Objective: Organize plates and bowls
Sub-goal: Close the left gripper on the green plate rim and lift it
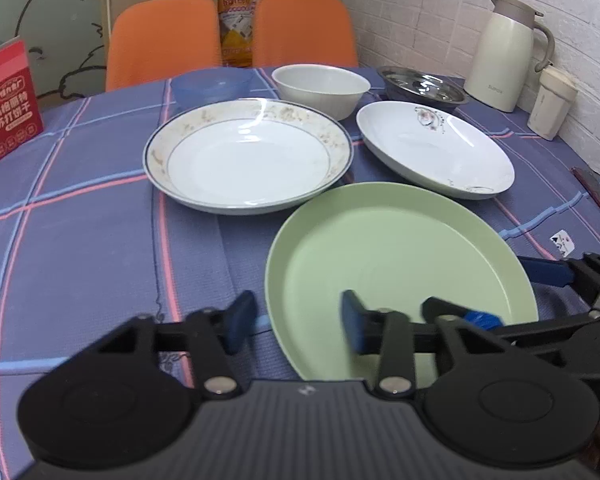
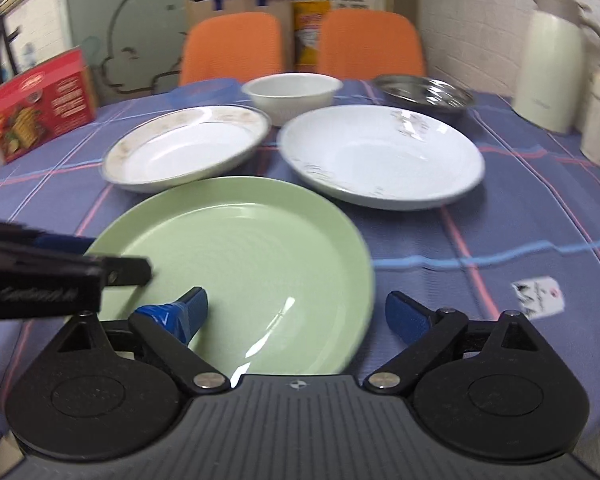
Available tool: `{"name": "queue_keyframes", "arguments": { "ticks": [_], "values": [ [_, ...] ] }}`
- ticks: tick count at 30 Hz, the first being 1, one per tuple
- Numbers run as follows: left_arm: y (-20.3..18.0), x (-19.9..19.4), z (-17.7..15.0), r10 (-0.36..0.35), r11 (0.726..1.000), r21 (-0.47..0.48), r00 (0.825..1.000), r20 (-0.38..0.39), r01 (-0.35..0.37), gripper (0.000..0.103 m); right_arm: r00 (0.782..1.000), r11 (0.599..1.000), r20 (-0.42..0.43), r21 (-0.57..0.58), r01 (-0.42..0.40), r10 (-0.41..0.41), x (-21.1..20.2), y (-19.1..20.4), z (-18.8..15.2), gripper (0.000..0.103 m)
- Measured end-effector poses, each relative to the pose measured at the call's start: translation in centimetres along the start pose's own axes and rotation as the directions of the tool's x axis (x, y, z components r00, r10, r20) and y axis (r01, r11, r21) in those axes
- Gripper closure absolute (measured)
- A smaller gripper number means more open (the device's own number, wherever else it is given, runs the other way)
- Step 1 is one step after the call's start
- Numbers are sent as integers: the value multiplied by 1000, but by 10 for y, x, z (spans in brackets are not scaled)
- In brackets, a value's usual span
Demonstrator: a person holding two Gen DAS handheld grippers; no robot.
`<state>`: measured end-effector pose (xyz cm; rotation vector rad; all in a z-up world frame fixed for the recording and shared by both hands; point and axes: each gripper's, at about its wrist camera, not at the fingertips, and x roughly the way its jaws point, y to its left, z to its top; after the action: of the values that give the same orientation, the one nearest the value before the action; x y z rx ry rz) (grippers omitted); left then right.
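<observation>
A green plate (image 1: 400,256) (image 2: 236,248) lies nearest on the checked tablecloth. My left gripper (image 1: 296,322) is open, one pad outside the plate's left rim and the other over its inside. My right gripper (image 2: 298,318) is open too, astride the plate's right rim; its fingers (image 1: 548,272) show in the left wrist view. Behind lie a plate with a patterned rim (image 1: 248,156) (image 2: 188,144) and a white flowered plate (image 1: 432,152) (image 2: 380,156). Farther back stand a blue bowl (image 1: 212,84), a white bowl (image 1: 320,88) (image 2: 292,92) and a steel bowl (image 1: 420,86) (image 2: 424,94).
A cream jug (image 1: 504,56) and a lidded cup (image 1: 552,100) stand by the brick wall at right. A red box (image 1: 6,104) sits at the left edge. Two orange chairs (image 1: 164,40) face the far side. A small card (image 2: 540,296) lies right of the green plate.
</observation>
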<state>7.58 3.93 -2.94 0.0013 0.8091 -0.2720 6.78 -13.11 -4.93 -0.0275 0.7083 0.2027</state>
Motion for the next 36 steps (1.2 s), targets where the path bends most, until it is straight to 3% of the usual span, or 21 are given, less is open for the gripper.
{"name": "queue_keyframes", "arguments": {
  "ticks": [6, 12, 16, 26, 36],
  "values": [
    [-3, -2, -2, 15, 1000, -6, 1000, 2, -15, 73, 1000, 1000, 20, -2, -16, 16, -4, 1, -5, 23],
    [-5, -7, 0, 53, 998, -32, 999, -1, -53, 74, 999, 999, 22, 3, 32, -32, -16, 17, -5, 23],
    [9, -26, -1, 56, 997, -55, 998, 19, -55, 74, 998, 1000, 55, -8, 10, -9, -27, 31, 0, 23],
    [85, -61, -29, 223, 961, -171, 975, 3, -219, 74, 987, 983, 27, -104, -153, 157, 2, 110, 7, 22],
    [104, -46, -31, 217, 961, -177, 976, 5, -213, 74, 990, 984, -10, -107, -142, 142, 19, 125, 8, 20]
  ]
}}
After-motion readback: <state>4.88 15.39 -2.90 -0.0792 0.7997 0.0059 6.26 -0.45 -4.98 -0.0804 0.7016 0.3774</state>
